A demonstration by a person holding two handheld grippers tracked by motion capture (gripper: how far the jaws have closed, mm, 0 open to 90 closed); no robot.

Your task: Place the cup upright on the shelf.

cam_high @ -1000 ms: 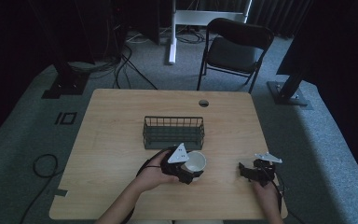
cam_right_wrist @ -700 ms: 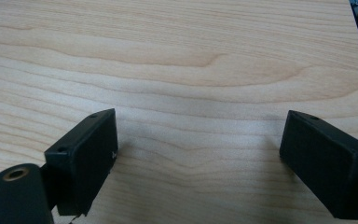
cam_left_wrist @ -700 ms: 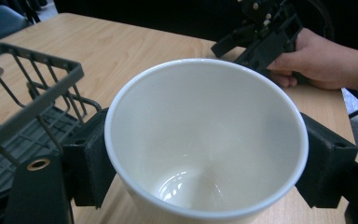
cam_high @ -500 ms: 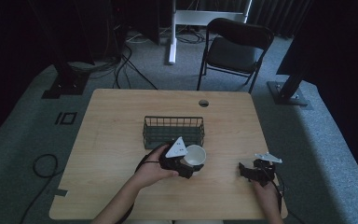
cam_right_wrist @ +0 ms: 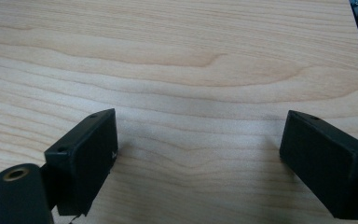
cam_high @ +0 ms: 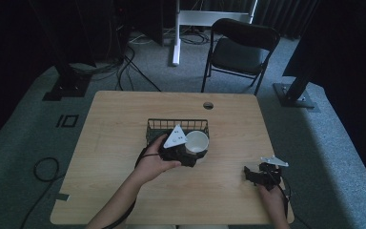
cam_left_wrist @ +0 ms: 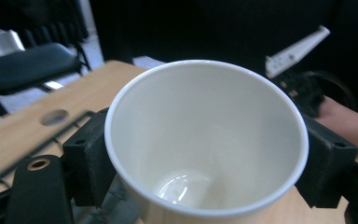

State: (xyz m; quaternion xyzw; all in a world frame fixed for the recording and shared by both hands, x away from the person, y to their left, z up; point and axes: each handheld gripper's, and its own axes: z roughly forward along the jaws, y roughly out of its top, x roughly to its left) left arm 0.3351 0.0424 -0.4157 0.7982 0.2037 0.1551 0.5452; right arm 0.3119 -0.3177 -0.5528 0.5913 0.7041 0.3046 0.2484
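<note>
A white paper cup (cam_high: 197,141) (cam_left_wrist: 205,144) is clamped between the jaws of my left gripper (cam_high: 190,153) (cam_left_wrist: 205,163), mouth up and empty, lifted off the table just in front of a dark wire basket (cam_high: 177,129). The basket stands at the middle of the wooden table (cam_high: 114,124). My right gripper (cam_high: 249,174) (cam_right_wrist: 198,154) rests low over the table near its front right edge, its black jaws standing wide apart with only bare wood between them.
A cable hole (cam_high: 208,105) sits near the table's far edge. A black folding chair (cam_high: 240,47) stands beyond the table, with stand bases and cables on the grey carpet around it.
My left gripper has risen with the cup and moved away from me, to the basket's near edge. The right gripper has stayed where it was.
</note>
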